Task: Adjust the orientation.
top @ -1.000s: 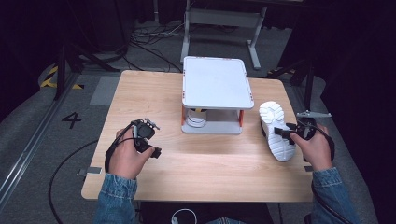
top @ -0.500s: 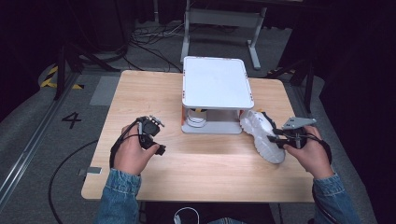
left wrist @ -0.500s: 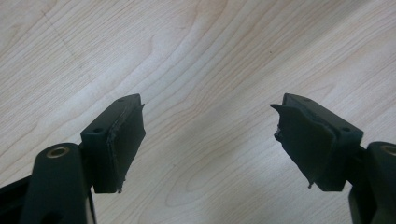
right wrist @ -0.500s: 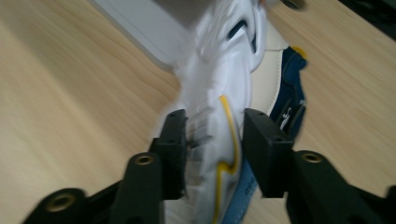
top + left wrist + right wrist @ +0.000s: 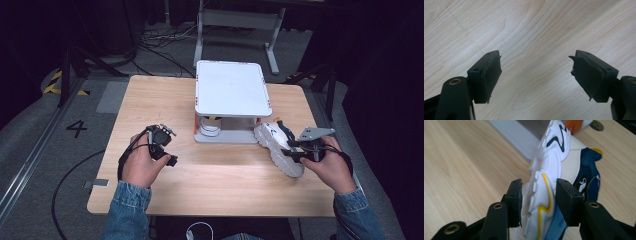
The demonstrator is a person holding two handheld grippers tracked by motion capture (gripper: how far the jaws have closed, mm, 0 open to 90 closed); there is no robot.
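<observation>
Shifted sneaker (image 5: pixel 278 147), lettering unreadable

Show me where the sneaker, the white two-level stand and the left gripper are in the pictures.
sneaker (image 5: pixel 544 185): right gripper view, on the white sole between the jaws.
white two-level stand (image 5: pixel 232 89): high view, on its bare top plate.
left gripper (image 5: pixel 535 72): left gripper view, midway between its open fingertips.

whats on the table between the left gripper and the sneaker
Nothing: the high view shows bare wood between the left gripper and the sneaker.
</observation>
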